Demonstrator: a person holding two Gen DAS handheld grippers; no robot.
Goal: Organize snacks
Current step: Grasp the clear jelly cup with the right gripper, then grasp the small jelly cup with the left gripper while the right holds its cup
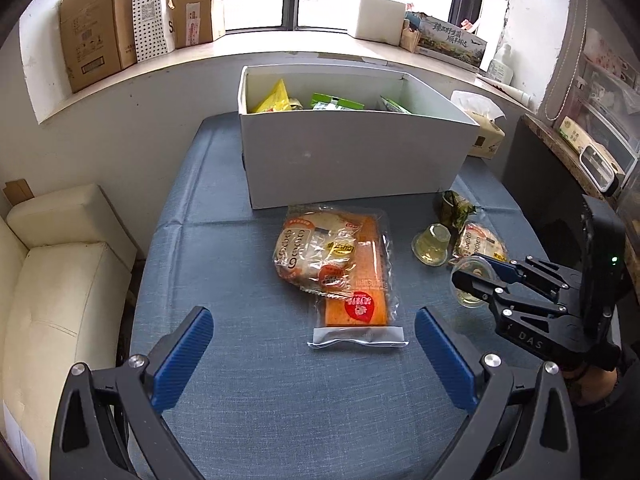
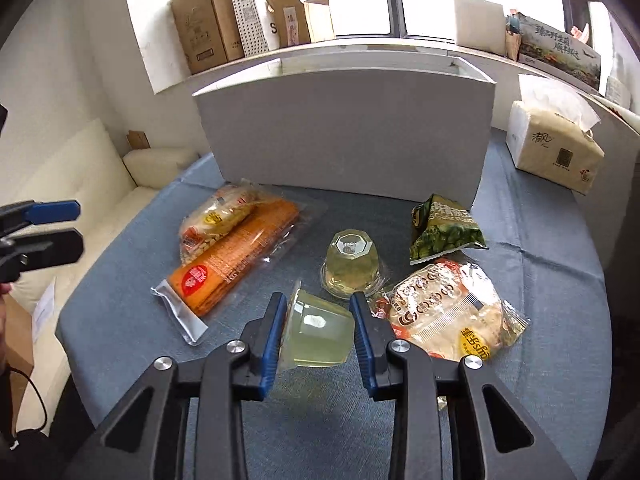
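Note:
My right gripper (image 2: pixel 318 312) is shut on a clear jelly cup (image 2: pixel 318 336), held on its side just above the blue tablecloth; it also shows in the left wrist view (image 1: pixel 474 276). A second jelly cup (image 2: pixel 352 266) stands upside down just beyond it. A bread pack (image 2: pixel 444 316) and a green pea bag (image 2: pixel 444 228) lie to the right. An orange cracker pack (image 2: pixel 236 260) with a bread pack (image 2: pixel 218 216) on it lies to the left. My left gripper (image 1: pixel 314 330) is open and empty, hovering in front of the cracker pack (image 1: pixel 360 280). The white box (image 1: pixel 352 152) holds several snacks.
A tissue pack (image 2: pixel 556 152) stands right of the box. A cream sofa (image 1: pixel 52 280) is left of the table. Cardboard boxes (image 1: pixel 100 28) line the window sill. A dark cabinet (image 1: pixel 532 184) stands at the table's right edge.

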